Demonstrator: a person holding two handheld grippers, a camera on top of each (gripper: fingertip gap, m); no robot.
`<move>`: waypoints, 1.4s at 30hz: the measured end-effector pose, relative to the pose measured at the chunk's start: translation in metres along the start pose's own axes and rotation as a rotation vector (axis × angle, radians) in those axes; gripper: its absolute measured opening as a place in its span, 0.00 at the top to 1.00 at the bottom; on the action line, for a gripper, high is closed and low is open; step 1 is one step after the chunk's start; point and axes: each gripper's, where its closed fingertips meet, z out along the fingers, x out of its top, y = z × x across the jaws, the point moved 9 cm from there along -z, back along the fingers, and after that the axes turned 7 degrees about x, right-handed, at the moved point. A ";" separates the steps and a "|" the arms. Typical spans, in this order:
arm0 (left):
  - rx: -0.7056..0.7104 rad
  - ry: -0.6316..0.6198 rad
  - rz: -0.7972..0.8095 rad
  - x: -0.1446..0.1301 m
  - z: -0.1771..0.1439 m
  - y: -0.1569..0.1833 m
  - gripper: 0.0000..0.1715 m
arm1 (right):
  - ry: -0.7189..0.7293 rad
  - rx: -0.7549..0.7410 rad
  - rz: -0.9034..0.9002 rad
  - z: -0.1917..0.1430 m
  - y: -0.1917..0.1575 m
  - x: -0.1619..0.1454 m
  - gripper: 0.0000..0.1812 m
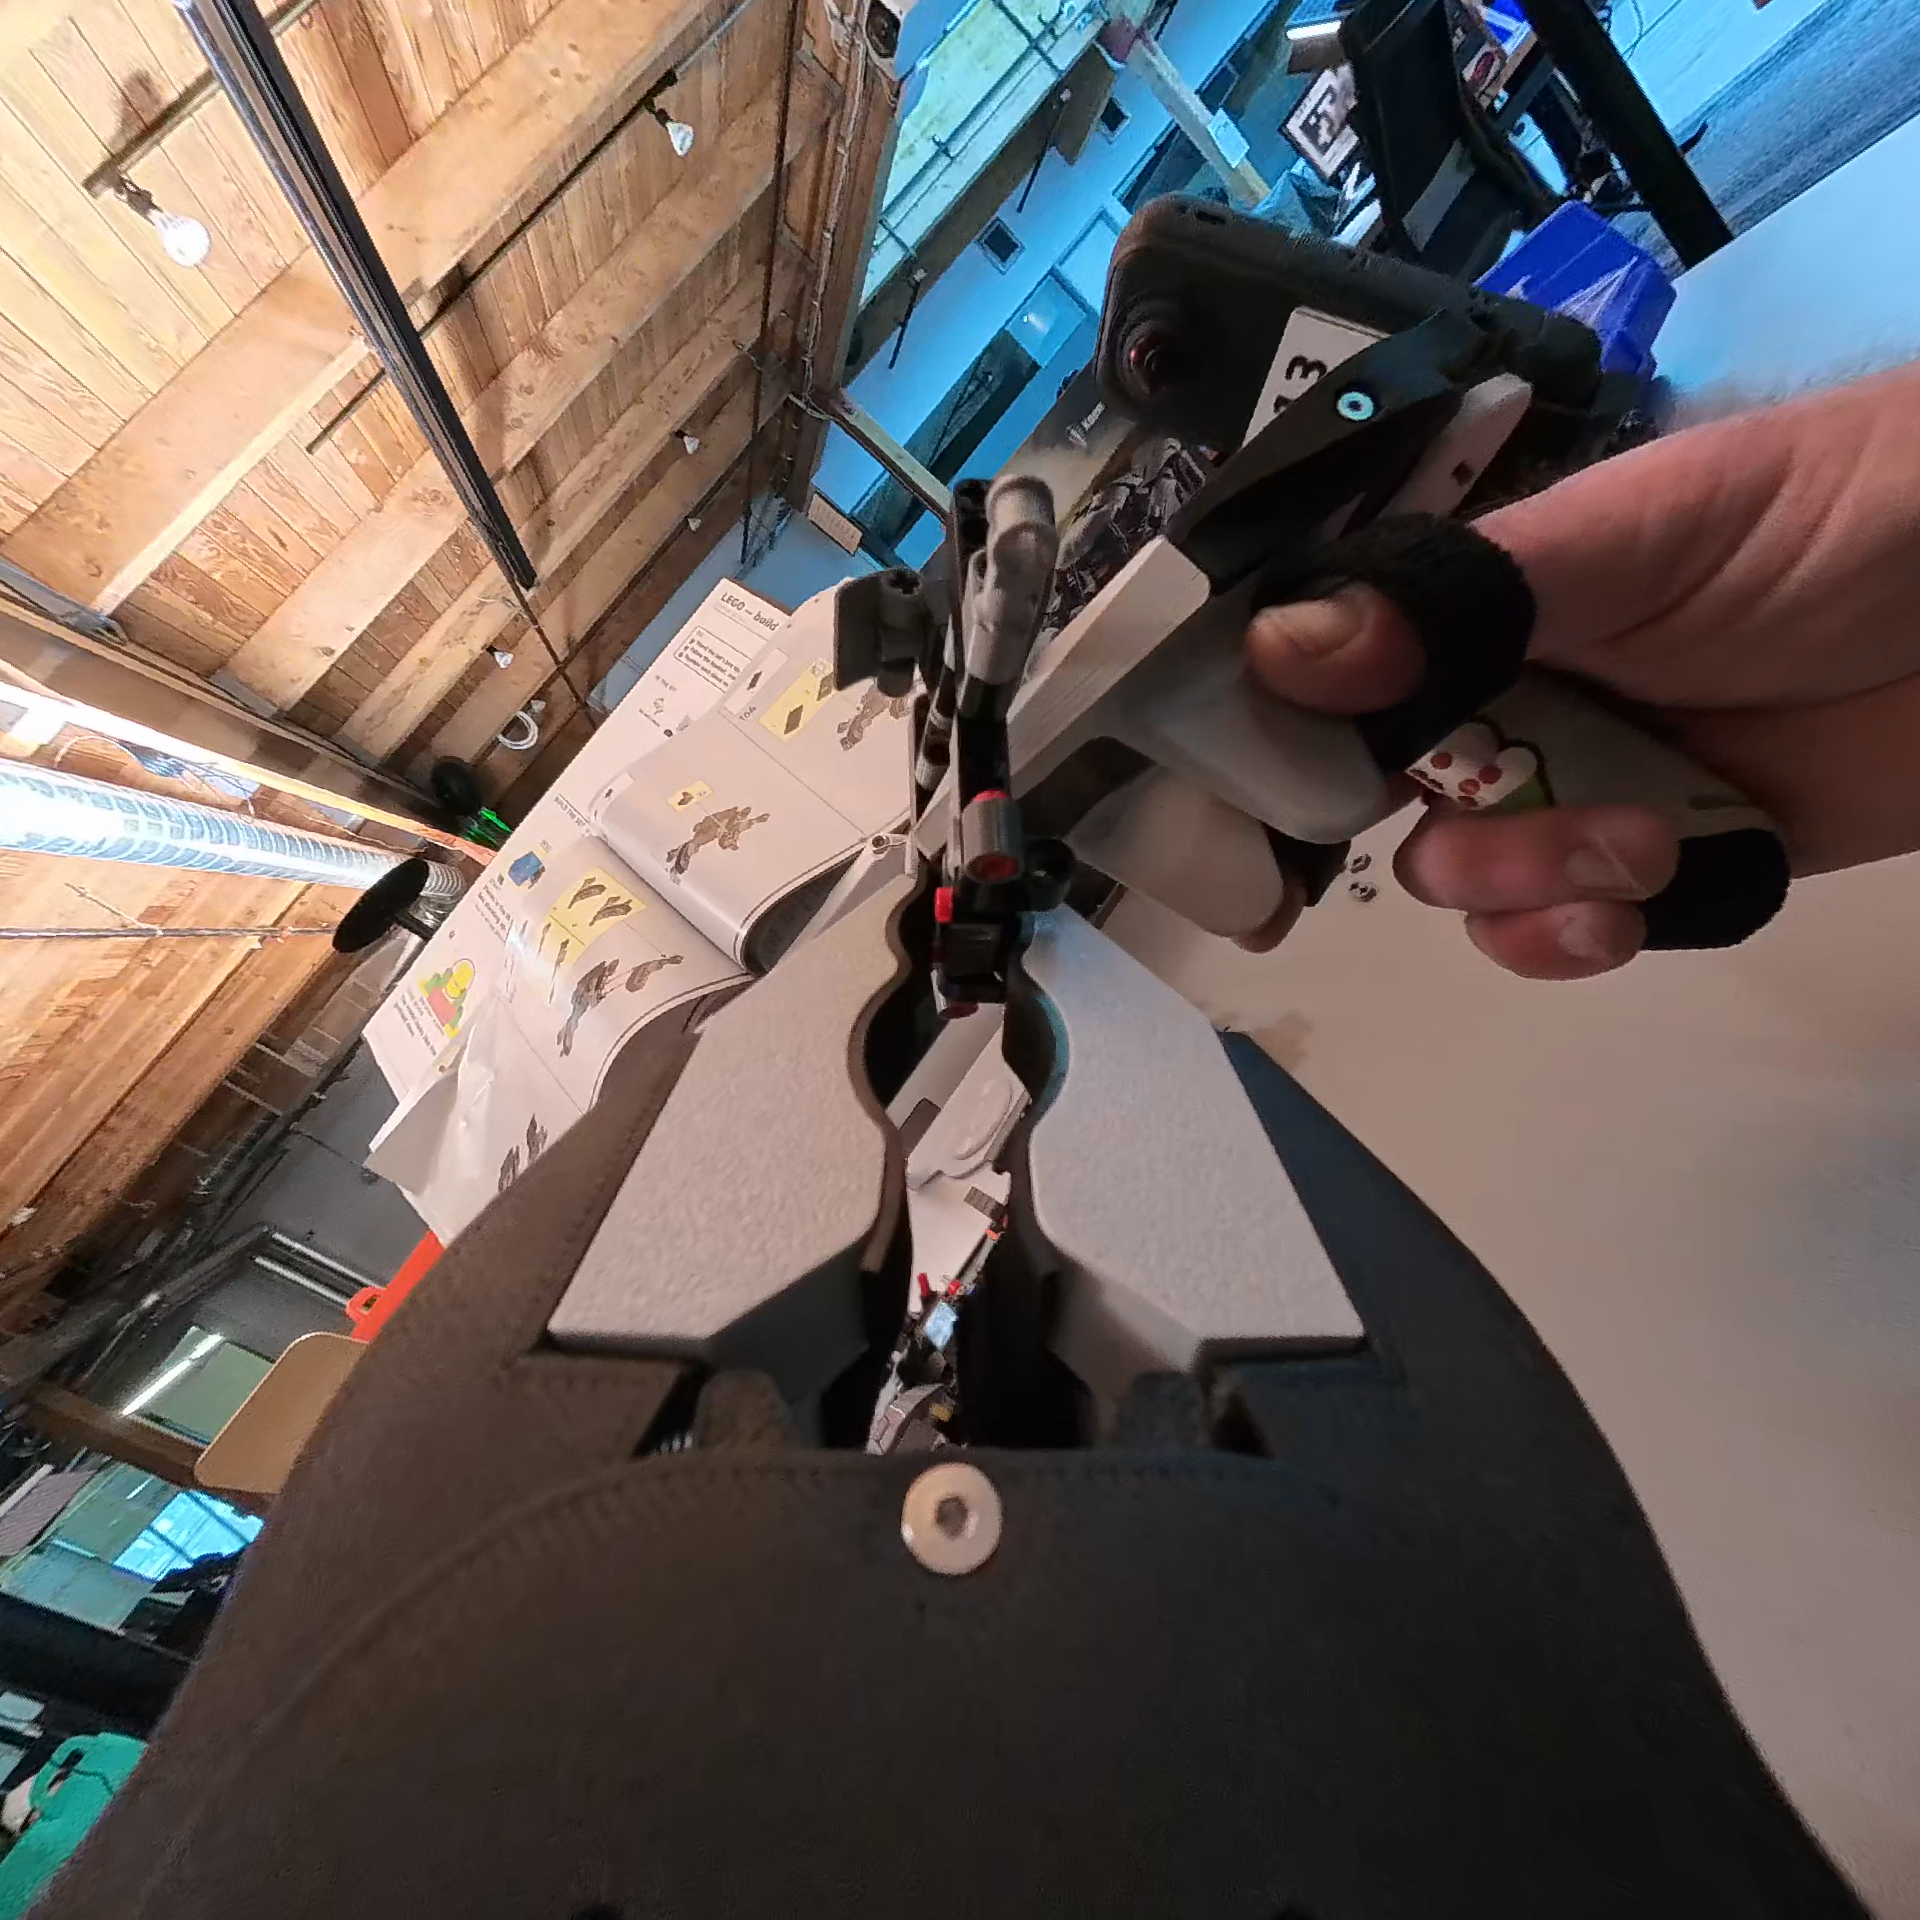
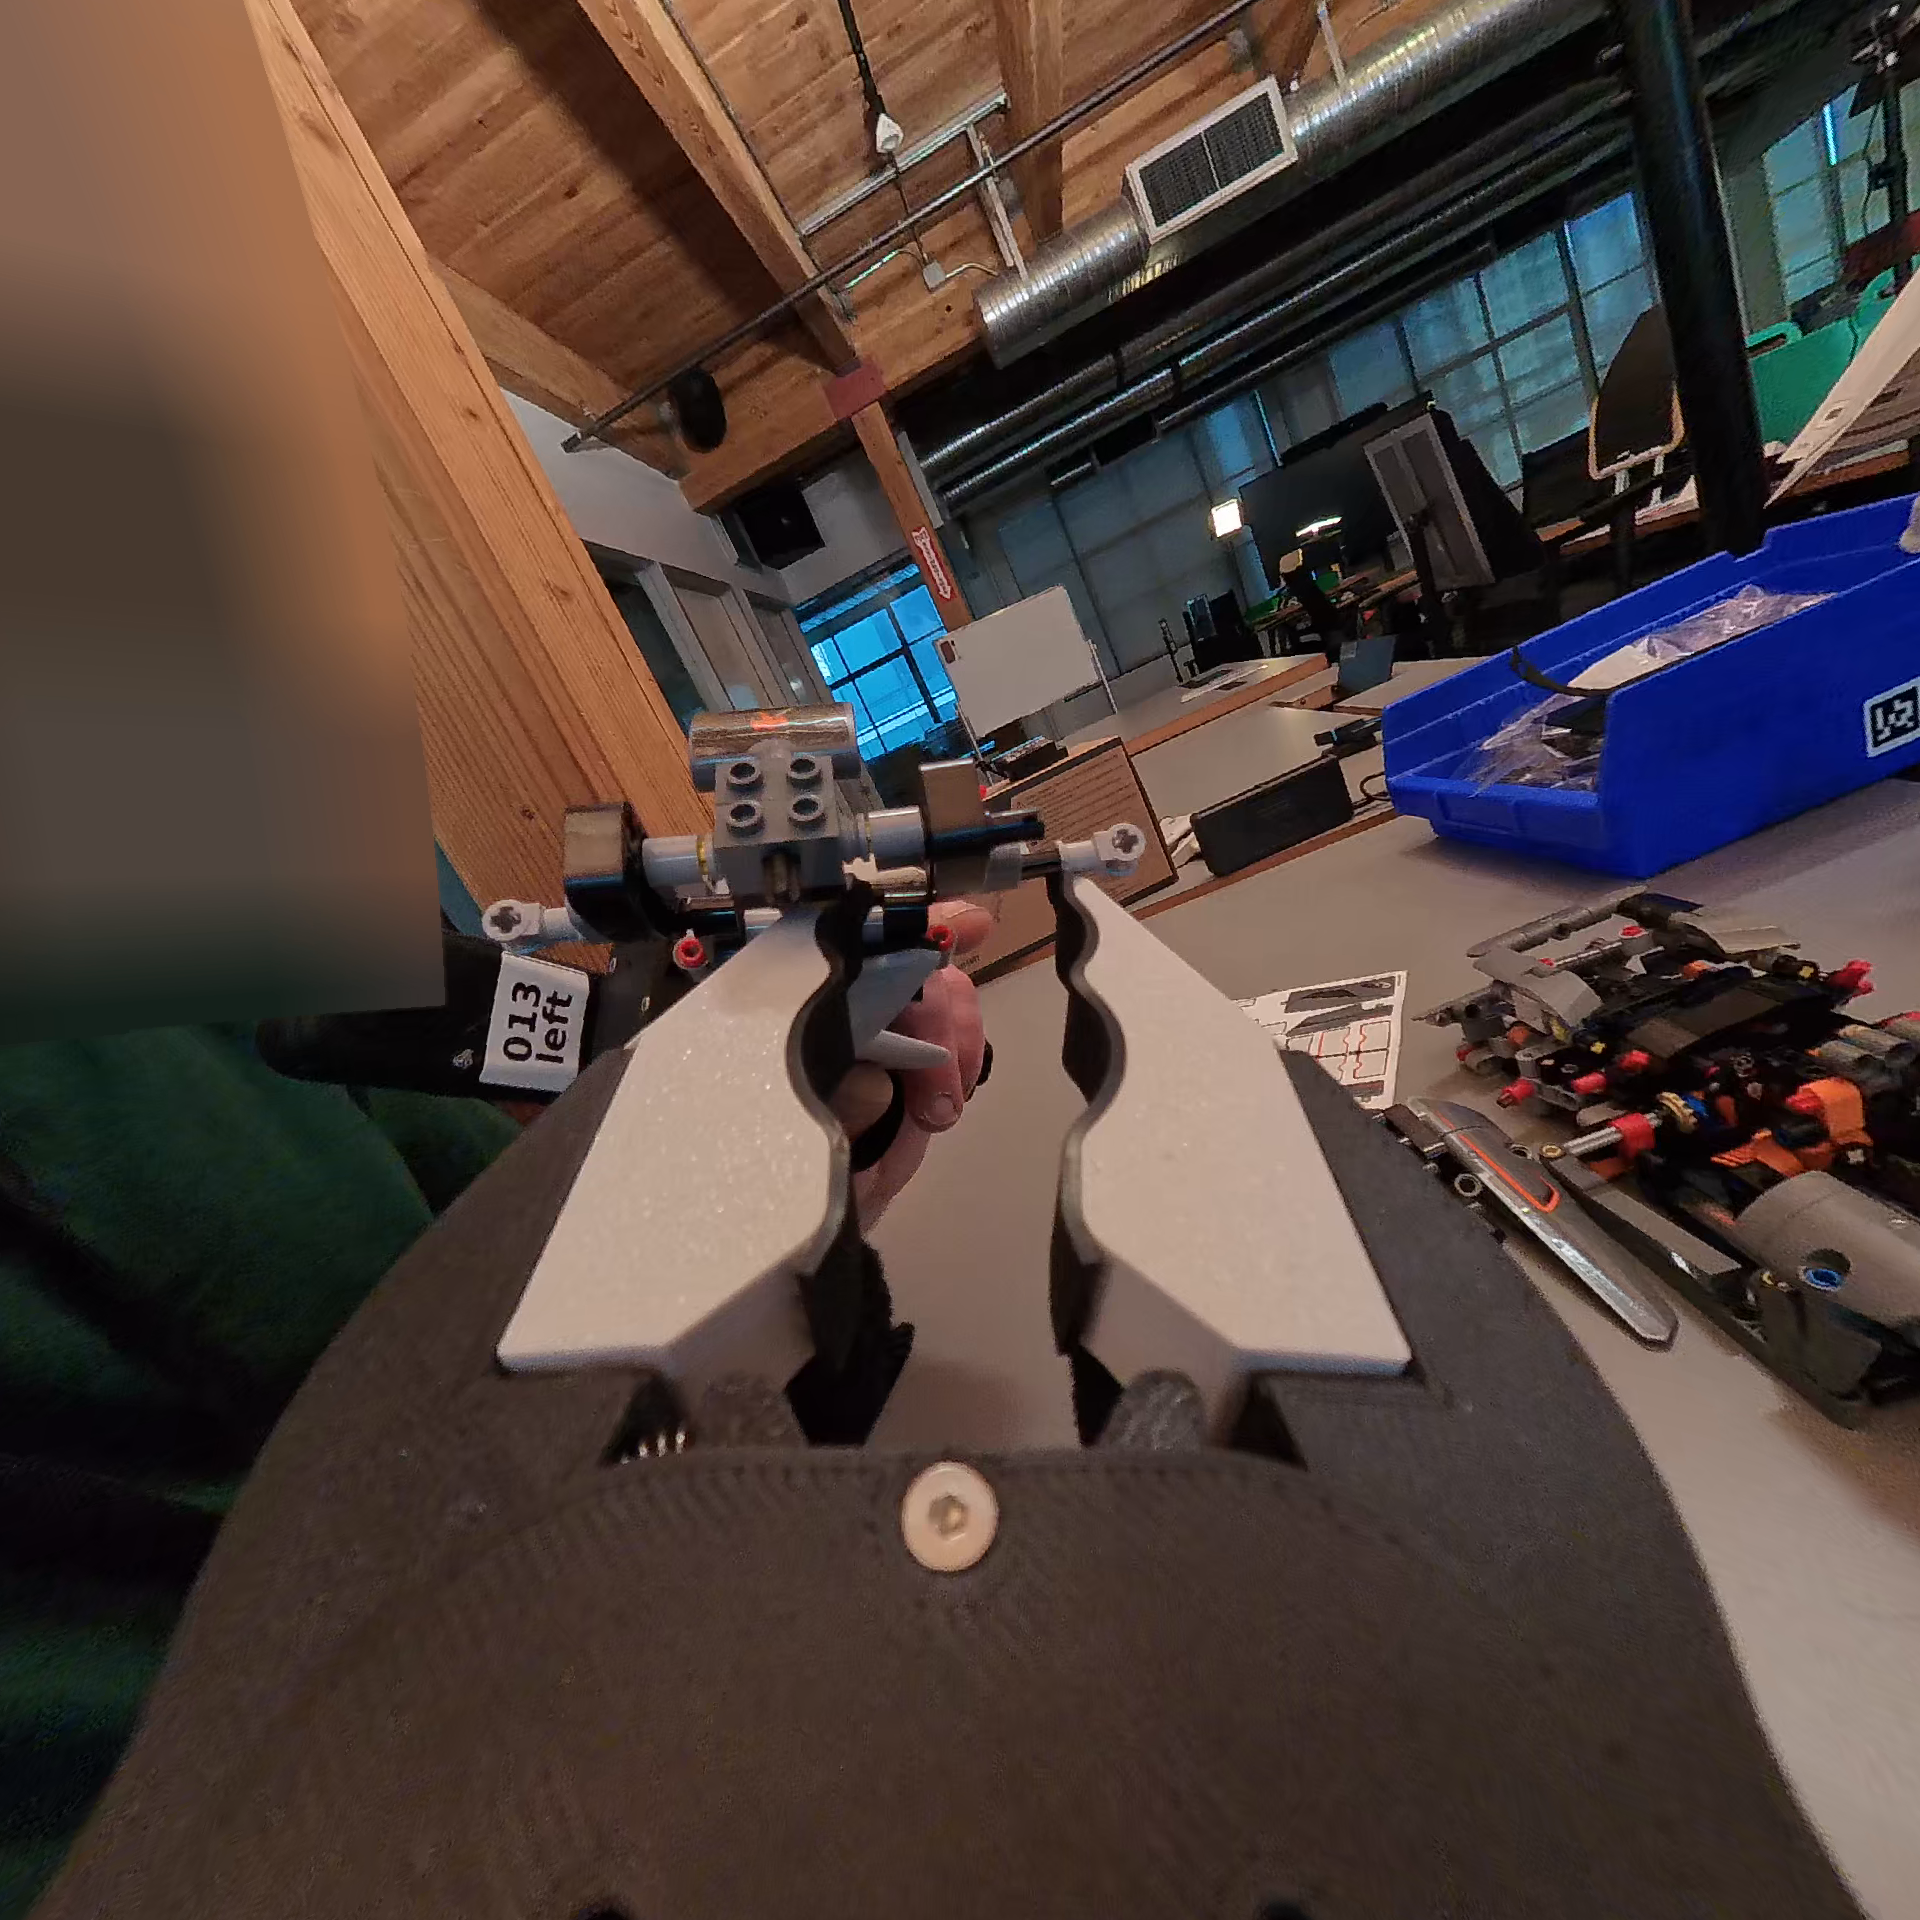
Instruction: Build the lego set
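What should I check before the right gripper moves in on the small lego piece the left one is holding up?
1. Left gripper shut on the lego subassembly: ok.
2. Right gripper open wide enough: ok.
3. Right gripper lined up with the subassembly: ok, its tips are just below it.
4. Instruction booklet open: ok.
5. Main car model within reach on the table: ok.
6. Firmness of the left grip: cannot tell.

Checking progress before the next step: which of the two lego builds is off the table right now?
The small grey-and-black assembly, shut in the left gripper in mid-air. The larger car chassis lies on the table, with no gripper touching it.
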 end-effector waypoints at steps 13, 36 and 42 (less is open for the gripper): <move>0.002 -0.002 0.001 -0.001 0.003 0.003 0.96 | 0.024 0.016 0.068 -0.002 0.007 -0.004 0.78; -0.005 0.024 -0.017 0.009 -0.001 0.001 0.96 | 0.050 0.029 -0.034 -0.006 -0.013 0.000 0.82; -0.009 0.026 -0.018 0.010 0.000 0.002 0.96 | 0.037 0.015 -0.043 -0.006 -0.015 0.000 0.80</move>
